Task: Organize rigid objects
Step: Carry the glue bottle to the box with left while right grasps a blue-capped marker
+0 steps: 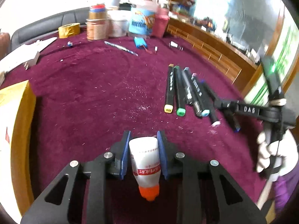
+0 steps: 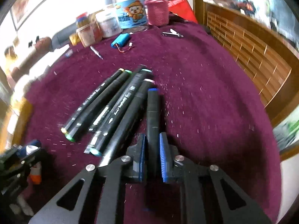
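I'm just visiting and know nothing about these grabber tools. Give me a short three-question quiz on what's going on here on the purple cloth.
1. True or false: the left gripper is shut on a white glue bottle with an orange cap.
2. What does the right gripper hold? A) the blue battery pack B) a blue-capped marker C) the pink jar
3. Fill in: the other markers lie side by side on the ___ cloth.

Key: 1 true; 2 B; 3 purple.
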A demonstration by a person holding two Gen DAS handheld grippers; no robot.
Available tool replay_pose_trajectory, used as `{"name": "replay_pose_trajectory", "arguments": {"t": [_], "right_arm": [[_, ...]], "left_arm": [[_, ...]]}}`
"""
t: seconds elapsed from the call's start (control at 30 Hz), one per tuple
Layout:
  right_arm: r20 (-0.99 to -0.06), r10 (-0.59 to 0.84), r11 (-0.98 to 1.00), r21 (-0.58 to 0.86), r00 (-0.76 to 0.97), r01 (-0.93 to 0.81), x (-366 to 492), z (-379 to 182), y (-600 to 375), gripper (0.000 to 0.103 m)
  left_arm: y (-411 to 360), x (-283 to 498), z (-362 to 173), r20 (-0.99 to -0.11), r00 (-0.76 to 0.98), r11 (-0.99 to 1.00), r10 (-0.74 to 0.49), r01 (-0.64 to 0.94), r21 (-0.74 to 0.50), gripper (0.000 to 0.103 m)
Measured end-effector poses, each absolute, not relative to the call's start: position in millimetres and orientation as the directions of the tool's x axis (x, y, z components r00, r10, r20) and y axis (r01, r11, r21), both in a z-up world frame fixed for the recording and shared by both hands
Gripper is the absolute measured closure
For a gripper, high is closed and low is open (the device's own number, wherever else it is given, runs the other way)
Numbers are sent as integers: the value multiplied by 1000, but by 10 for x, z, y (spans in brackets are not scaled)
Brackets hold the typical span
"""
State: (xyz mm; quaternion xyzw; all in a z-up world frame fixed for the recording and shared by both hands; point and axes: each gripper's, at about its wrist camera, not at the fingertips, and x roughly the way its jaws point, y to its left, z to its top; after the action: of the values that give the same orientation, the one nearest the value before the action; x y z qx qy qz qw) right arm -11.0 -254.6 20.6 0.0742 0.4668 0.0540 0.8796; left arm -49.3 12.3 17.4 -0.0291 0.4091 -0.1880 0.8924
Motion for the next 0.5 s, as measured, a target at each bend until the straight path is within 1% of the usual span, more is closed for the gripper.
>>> {"name": "replay_pose_trajectory", "arguments": {"t": [0.13,0.3,0.37,0.5], "right_arm": [[-775,309,937,346,552,-38,-322,278,-2722,90],[-707,456,866,491,541,-90,-508,385,-2695,90],[-690,487,852,509,536,-120,-559,445,-2604,90],[-673,510,848,497,536,-183,-643,559,-2353,90]], "left_arm": [[371,-652,285,-672,609,907,-421,286,-309,79],[621,-807,337,-635,618,882,-464,252,-399,79],[678,-852,361,-622,628,877,-469,243,-415,79],[850,-1044,536,-565,669,862,-483,252,-439,79]]}}
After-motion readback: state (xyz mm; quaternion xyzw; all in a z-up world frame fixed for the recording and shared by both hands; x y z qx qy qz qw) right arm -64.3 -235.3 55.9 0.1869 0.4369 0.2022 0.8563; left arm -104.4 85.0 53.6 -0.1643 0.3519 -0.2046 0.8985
